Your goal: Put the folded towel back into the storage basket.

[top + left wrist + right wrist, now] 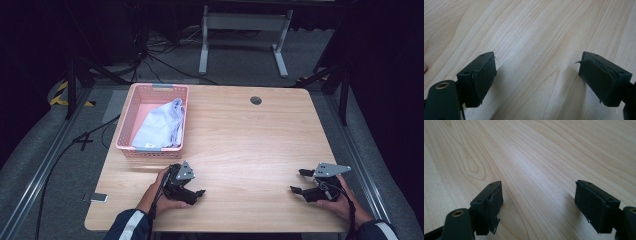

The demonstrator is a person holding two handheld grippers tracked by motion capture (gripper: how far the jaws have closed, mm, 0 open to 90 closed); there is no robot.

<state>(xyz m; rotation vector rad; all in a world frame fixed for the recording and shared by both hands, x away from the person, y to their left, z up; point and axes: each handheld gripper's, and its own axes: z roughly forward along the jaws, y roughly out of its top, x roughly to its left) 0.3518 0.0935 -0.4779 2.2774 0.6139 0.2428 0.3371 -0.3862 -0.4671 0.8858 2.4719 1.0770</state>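
A pink plastic basket (131, 107) stands at the table's back left with a light blue cloth (159, 127) folded inside it. My left gripper (196, 194) rests low over the wooden table (250, 145) near the front edge, just in front of the basket, held by a hand in a dark sleeve. Its jaws stand wide apart (537, 75) with only bare wood between the pads. My right gripper (298, 181) sits near the front right corner, pointing left. It is open (539, 200) too, with nothing between its fingers.
A round dark cable hole (256, 100) lies in the table near the back edge. Beyond the table stand a white metal frame (245, 35) and cables on the grey floor. A small grey object (98, 197) hangs at the table's front left edge.
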